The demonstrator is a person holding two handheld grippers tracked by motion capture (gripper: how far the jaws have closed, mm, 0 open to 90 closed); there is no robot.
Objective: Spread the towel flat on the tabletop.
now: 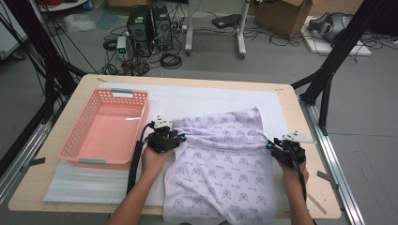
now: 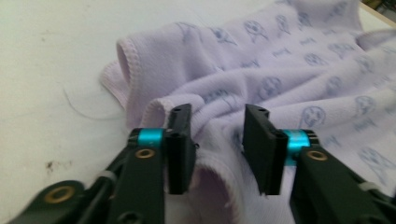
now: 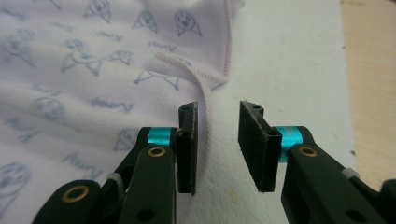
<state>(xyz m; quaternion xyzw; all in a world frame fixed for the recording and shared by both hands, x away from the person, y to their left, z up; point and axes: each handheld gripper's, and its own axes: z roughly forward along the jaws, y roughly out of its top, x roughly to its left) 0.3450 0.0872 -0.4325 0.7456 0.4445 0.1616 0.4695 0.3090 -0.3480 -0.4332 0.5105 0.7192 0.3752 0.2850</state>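
Note:
A lilac towel [image 1: 220,164] printed with small blue figures lies rumpled on the white mat, hanging over the table's front edge. My left gripper [image 1: 172,137] sits at the towel's left edge; its jaws stand apart with a fold of hem [image 2: 212,154] lying loose between them, the pads [image 2: 180,140] off the cloth. My right gripper [image 1: 273,145] is at the towel's right edge. Its jaws are parted too, and the pink-stitched hem [image 3: 205,88] runs just inside the left pad [image 3: 189,144] without being pinched.
A pink plastic basket [image 1: 77,140] stands at the table's left on the white mat [image 1: 197,98]. The wooden table edge [image 1: 312,140] lies right of my right gripper. Computers, cables and boxes sit on the floor behind.

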